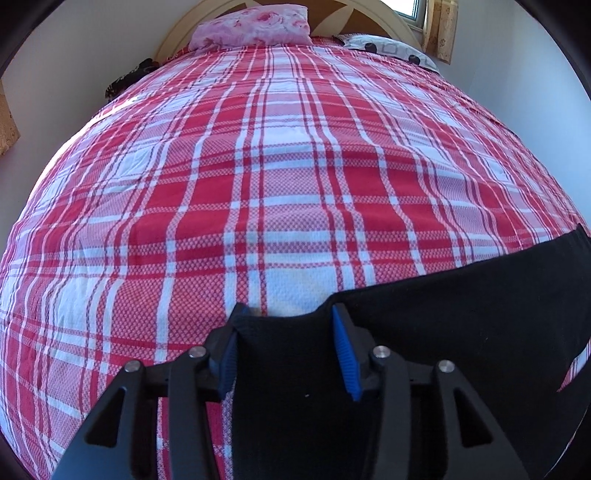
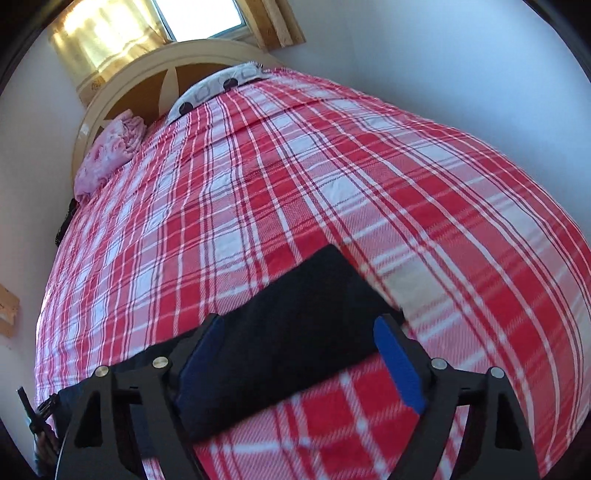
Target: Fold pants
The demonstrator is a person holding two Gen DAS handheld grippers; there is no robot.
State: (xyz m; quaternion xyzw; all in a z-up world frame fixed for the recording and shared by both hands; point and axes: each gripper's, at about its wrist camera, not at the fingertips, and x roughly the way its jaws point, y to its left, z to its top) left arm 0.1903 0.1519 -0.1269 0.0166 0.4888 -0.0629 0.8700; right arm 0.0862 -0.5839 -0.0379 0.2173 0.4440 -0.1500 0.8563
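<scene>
The black pants (image 1: 461, 317) lie on the red and white plaid bed cover (image 1: 258, 166). In the left wrist view my left gripper (image 1: 286, 314) is open, with its blue pads either side of a strip of the pants that runs between the jaws. In the right wrist view the pants (image 2: 295, 325) lie as a dark band across the cover (image 2: 332, 184). My right gripper (image 2: 299, 325) is open, with its jaws wide apart over the end of that band. The view is slightly blurred.
A pink floral pillow (image 1: 255, 26) and a white patterned pillow (image 1: 391, 48) lie at the headboard (image 2: 147, 74). A window with gold curtains (image 2: 110, 29) is behind it. White walls flank the bed. The left gripper's tip (image 2: 33, 413) shows at the far left.
</scene>
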